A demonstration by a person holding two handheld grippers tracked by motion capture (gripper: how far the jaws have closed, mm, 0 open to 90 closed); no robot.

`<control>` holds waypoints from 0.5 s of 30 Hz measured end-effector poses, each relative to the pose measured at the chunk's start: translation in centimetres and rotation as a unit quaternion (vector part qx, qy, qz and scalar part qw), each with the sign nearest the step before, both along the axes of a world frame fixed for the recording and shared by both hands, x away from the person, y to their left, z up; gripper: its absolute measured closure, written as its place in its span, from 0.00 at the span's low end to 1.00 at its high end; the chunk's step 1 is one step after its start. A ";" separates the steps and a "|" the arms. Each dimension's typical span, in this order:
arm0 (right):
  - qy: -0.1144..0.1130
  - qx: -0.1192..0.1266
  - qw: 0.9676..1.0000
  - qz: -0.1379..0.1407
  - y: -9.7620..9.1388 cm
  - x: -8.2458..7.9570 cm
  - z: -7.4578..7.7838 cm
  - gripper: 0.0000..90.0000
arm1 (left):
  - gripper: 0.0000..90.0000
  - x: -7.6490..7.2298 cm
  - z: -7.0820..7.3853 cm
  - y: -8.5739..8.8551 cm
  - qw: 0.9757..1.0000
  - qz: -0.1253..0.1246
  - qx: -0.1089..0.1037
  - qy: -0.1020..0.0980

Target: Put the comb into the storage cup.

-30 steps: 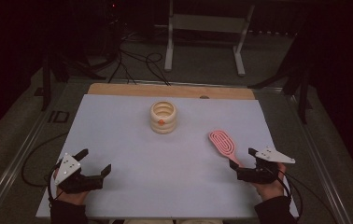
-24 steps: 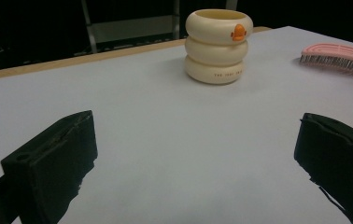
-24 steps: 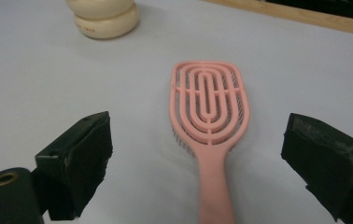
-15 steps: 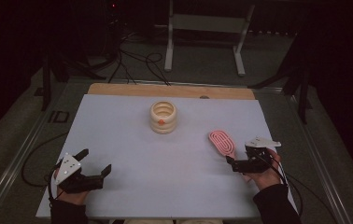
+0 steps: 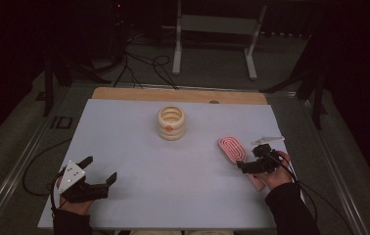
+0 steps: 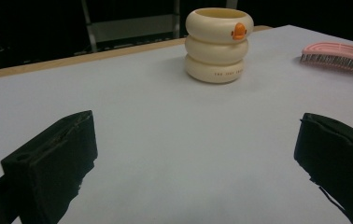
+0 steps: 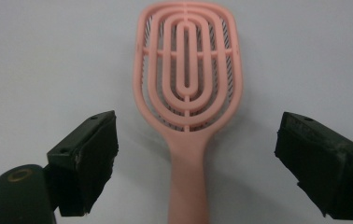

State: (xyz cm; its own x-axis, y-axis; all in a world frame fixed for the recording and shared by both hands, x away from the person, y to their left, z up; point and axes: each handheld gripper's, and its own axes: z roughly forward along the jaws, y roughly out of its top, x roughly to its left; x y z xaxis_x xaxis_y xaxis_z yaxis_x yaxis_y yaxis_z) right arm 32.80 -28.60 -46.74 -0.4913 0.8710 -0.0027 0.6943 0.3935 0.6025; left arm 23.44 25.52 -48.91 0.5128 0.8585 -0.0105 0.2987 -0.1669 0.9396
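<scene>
White table point(image 5: 173, 196), right gripper point(image 7: 195, 144) jaws spread astride pink hairbrush point(image 7: 188, 84) handle, left gripper point(image 6: 198, 154) spread

Left hand-held gripper point(image 5: 97, 172) and right hand-held gripper point(image 5: 247, 163) both gape wide.

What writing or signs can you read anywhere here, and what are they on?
Cream ringed cup: one line of small dark print on its lowest ring, too small and blurred to read.
Same cup: an orange mark near the rim, a picture, not letters.
Pink hairbrush: no writing to be seen.
White table: no writing to be seen.
</scene>
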 end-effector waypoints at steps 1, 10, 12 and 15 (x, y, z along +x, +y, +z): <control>0.005 -0.002 1.000 -0.001 0.0 0.1 0.0 0.15 | 0.00 0.0 0.0 0.0 1.000 0.000 0.000 0.000; 0.049 -0.019 0.999 0.003 0.5 1.0 -0.5 0.17 | 0.00 0.0 0.0 0.0 1.000 0.000 0.001 0.001; 0.068 -0.028 0.997 0.008 0.7 1.3 -0.8 0.20 | 0.00 0.0 0.0 0.0 1.000 0.000 0.001 0.001; 0.075 -0.032 0.997 0.011 0.8 1.5 -0.9 0.22 | 0.00 0.0 0.0 0.0 1.000 0.000 0.001 0.001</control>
